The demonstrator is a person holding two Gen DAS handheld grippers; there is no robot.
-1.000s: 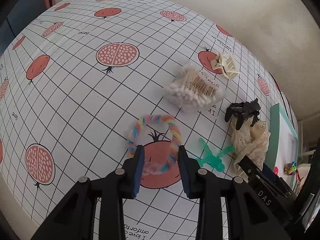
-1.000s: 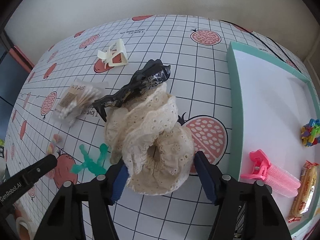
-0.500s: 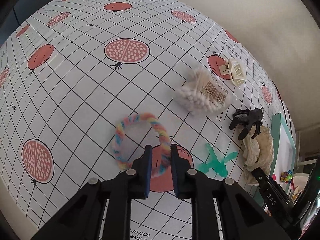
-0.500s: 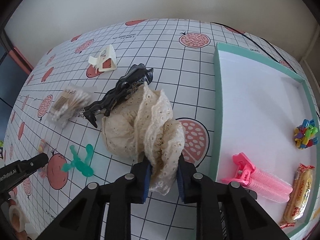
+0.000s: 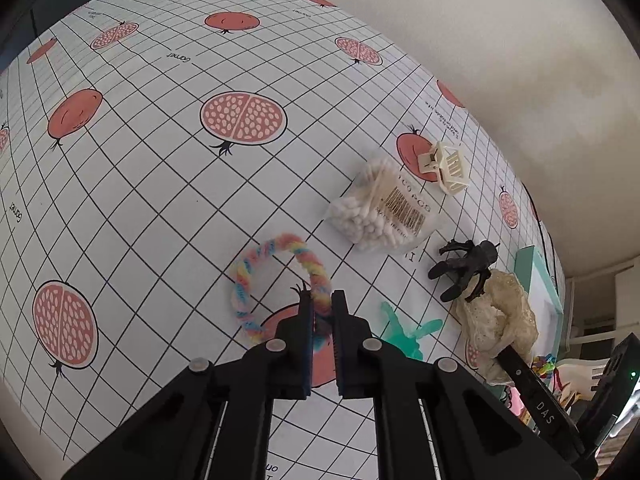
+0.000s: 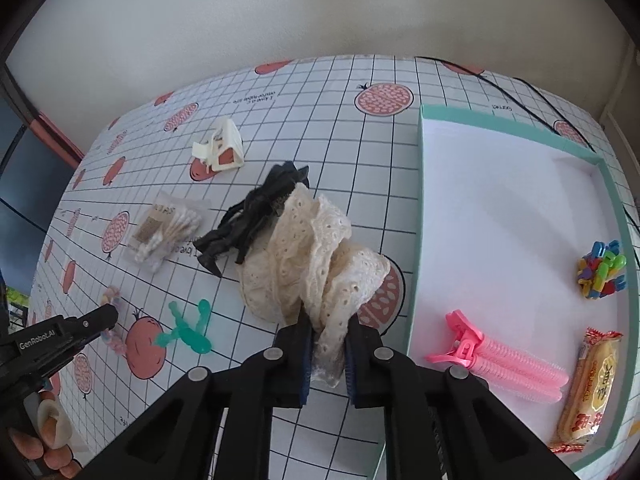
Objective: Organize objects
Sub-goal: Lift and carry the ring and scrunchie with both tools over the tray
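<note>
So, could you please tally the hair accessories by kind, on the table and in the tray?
Scrunchies: 2, lace scrunchie, rainbow scrunchie
Claw clips: 2, cream claw clip, black claw clip
Green clip: 1
Pink clip: 1
Total: 6

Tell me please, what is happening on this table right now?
A person is tidying small items with two hand-held grippers. The left gripper is shut on the rainbow hair tie, which lies on the tablecloth. The right gripper is shut on the cream lace scrunchie, beside the black hair claw. The teal tray already holds a few items.
</note>
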